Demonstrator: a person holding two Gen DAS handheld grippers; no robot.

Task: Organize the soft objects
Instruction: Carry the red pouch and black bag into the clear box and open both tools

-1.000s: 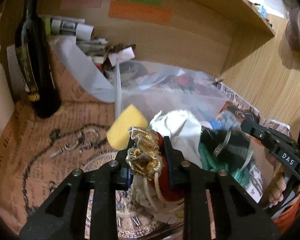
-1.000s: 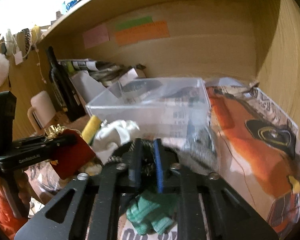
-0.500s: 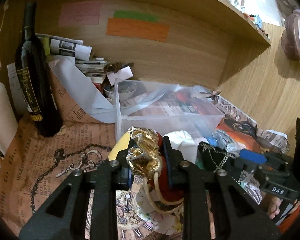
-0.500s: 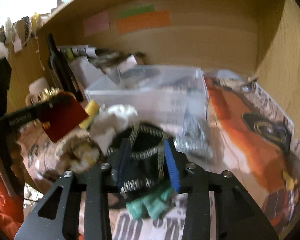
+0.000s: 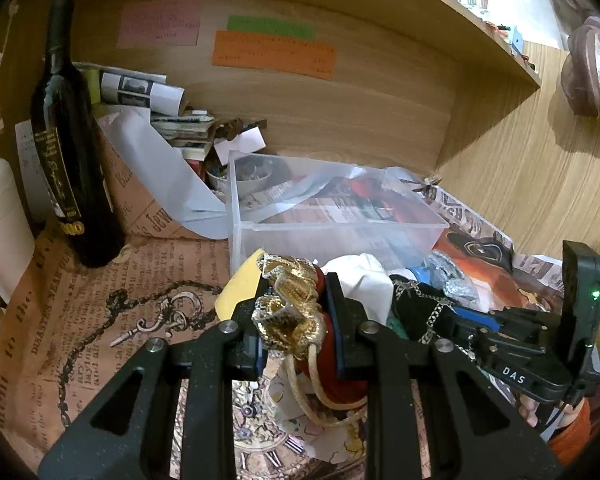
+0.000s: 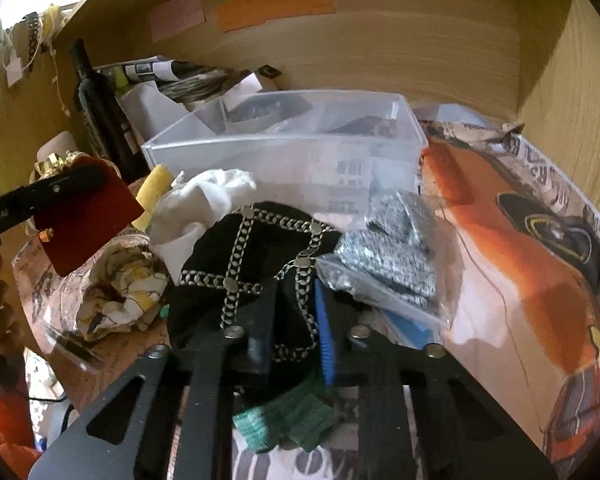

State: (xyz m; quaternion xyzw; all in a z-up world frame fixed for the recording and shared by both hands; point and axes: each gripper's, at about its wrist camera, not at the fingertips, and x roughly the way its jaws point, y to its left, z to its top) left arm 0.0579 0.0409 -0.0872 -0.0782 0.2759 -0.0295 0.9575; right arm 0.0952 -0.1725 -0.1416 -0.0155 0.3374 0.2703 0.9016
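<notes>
My left gripper [image 5: 296, 320] is shut on a red pouch with gold trim [image 5: 296, 300] and holds it above the paper-covered shelf. In the right wrist view the same red pouch [image 6: 84, 220] hangs at the left. My right gripper [image 6: 294, 336] has its jaws closing, and a black cloth with a silver chain pattern [image 6: 240, 256] is pinched between the pads. A green knit cloth [image 6: 284, 420] lies under that gripper. A white cloth [image 6: 204, 200], a yellow sponge [image 6: 154, 188] and a floral cloth [image 6: 120, 288] lie piled beside the black cloth.
A clear plastic box [image 6: 284, 156] stands just behind the pile. A silver sequin piece in a clear bag [image 6: 396, 256] leans at its front right. A dark bottle [image 5: 68, 140] and a white mug [image 5: 0, 216] stand at the left. Papers are stacked at the back wall.
My right gripper opened, sank onto the pile and closed around the black chain-patterned cloth. The left gripper kept its hold on the red pouch and hardly moved.
</notes>
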